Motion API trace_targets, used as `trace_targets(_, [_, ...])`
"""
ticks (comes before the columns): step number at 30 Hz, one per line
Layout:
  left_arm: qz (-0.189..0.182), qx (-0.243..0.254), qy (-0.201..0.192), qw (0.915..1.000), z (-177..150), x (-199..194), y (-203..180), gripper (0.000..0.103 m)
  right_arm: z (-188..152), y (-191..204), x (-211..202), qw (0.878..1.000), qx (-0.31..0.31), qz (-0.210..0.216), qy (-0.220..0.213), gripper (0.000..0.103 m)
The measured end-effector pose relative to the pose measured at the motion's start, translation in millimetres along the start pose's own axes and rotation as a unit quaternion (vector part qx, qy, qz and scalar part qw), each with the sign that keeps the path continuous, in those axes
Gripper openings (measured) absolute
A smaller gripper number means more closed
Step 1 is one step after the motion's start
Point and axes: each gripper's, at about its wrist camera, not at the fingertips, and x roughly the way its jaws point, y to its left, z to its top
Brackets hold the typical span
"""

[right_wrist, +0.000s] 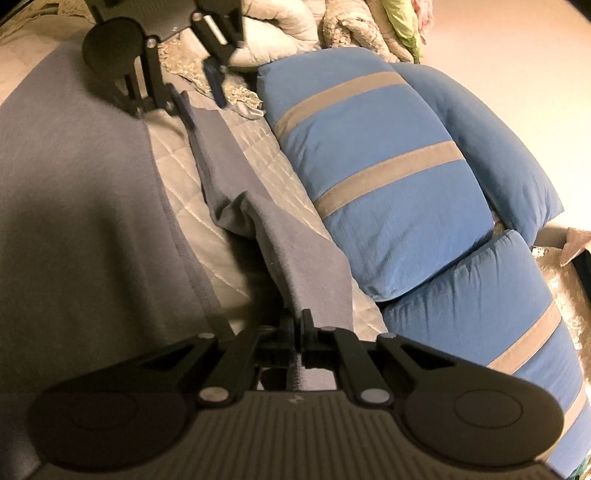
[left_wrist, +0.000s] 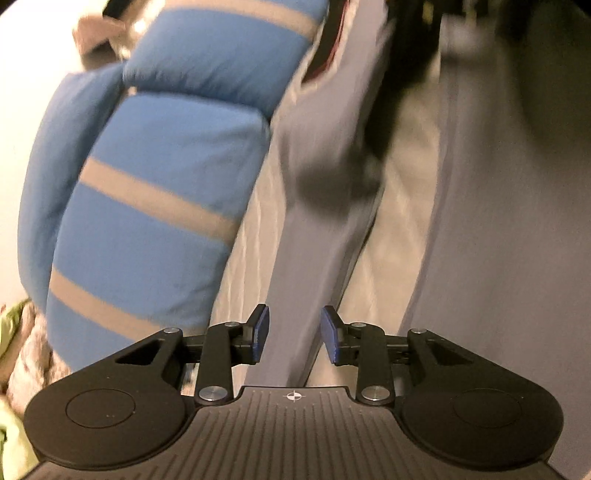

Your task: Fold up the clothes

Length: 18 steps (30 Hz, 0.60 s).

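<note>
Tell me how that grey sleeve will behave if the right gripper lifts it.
The grey sleeve will probably hang limp: it already sags and creases ahead of the right gripper, which is shut on it. It looks light and thin. It likely drags across the quilt rather than sliding freely.

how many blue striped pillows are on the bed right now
2. One blue striped pillow lies farther off, near the rumpled bedding; the other pillow lies nearer, overlapping its end. More may be hidden out of frame.

Your black right gripper (right_wrist: 298,328) is sitting low centre in its frame, jaws pinched tight. Your black, blue-padded left gripper (left_wrist: 294,334) is standing parted, low centre.
</note>
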Motion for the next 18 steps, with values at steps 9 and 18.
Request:
trace_targets(9, [-0.017,0.034,0.057,0.9976,-47,28,12,0.03,0,-1,-1,1.0,0.006,0.003,0.002,0.005])
trace_targets(18, [-0.033,0.122,0.096,0.9874,-42,49,0,0.003,-1,-2,1,1.0,0.008,0.001,0.002,0.016])
